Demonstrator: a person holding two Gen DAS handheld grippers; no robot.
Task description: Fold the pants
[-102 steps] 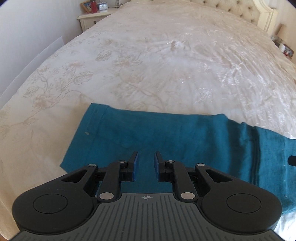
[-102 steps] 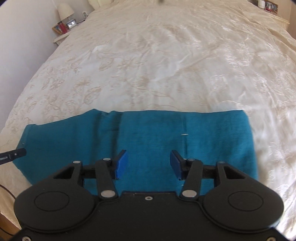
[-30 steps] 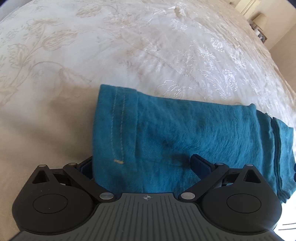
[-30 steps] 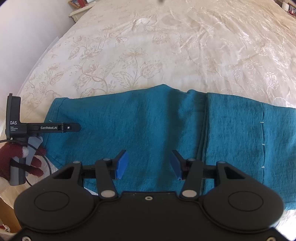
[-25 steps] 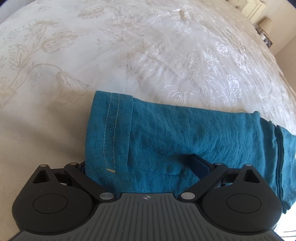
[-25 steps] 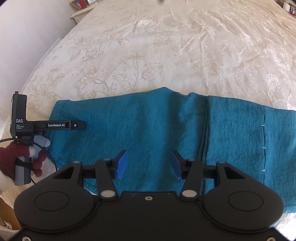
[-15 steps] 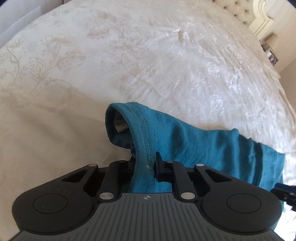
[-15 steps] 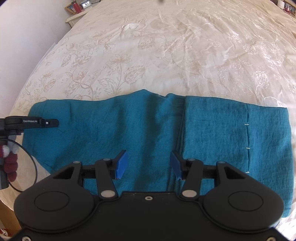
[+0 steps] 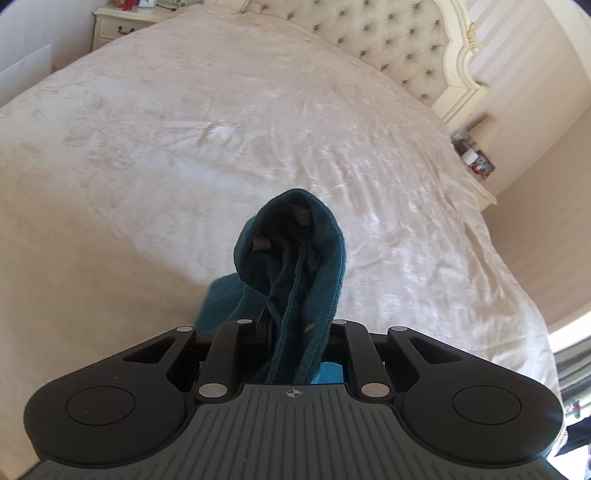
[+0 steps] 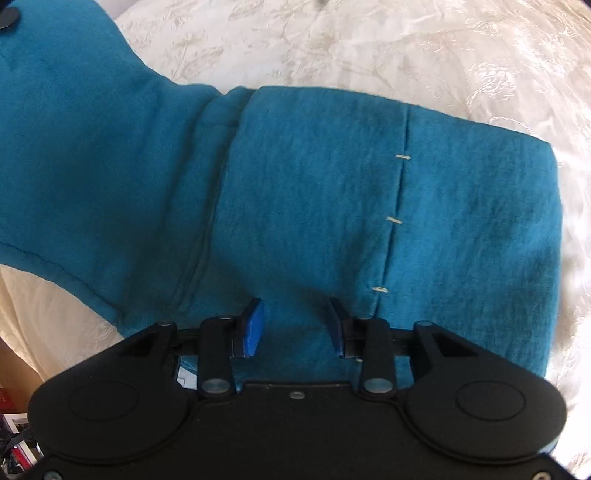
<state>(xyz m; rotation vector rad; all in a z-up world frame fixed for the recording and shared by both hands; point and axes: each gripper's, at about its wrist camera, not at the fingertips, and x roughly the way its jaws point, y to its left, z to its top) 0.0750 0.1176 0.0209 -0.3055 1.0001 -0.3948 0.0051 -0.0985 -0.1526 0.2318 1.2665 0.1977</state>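
The teal pants [image 10: 303, 192] lie folded lengthwise on the cream bedspread [image 10: 406, 44]. My left gripper [image 9: 295, 332] is shut on one end of the pants [image 9: 295, 258] and holds it bunched and raised above the bed. In the right wrist view that lifted end rises up and to the left [image 10: 74, 110]. My right gripper [image 10: 295, 325] is open, its blue pads [image 10: 253, 328] low over the flat folded part, near a seam with pale stitches [image 10: 395, 221].
The tufted headboard [image 9: 399, 48] stands at the far end of the bed. A nightstand [image 9: 122, 22] is at far left and another with small items [image 9: 476, 162] at right. The bed's near edge and floor clutter [image 10: 14, 424] show at lower left.
My left gripper closed on the end of the pants and lifted it off the bed. The right gripper dropped closer to the folded part and stayed open.
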